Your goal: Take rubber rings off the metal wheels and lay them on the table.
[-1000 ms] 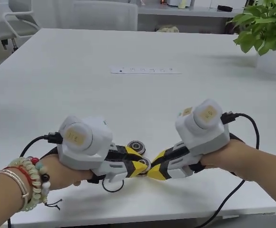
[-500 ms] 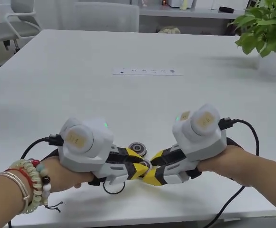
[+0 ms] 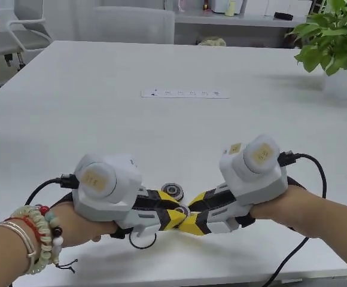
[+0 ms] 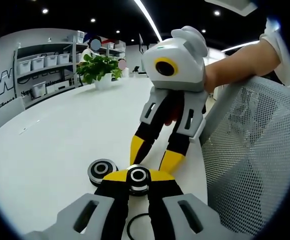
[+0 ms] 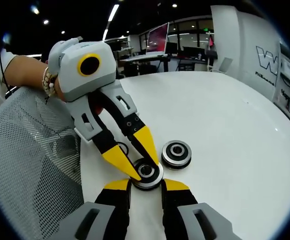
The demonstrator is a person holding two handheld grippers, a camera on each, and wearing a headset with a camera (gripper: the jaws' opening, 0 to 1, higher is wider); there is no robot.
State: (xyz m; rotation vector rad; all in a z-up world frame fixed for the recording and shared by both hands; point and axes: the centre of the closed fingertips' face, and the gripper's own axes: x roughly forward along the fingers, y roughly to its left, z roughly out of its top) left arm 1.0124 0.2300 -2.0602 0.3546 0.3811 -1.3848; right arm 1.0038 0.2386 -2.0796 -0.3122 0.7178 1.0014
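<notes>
So my left tongs (image 4: 138,176) and right tongs (image 5: 147,185) are both pinching the same metal wheel (image 5: 146,171) from opposite sides, down near the front edge of the table (image 3: 179,131). A second wheel (image 5: 176,153) sits just beside it, and a loose black ring (image 3: 142,240) lies under my left tongs.

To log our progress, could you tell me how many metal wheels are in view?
2. One wheel sits between the jaw tips of the left gripper and right gripper; the other wheel lies free on the table beside it. Others may hide under the grippers.
</notes>
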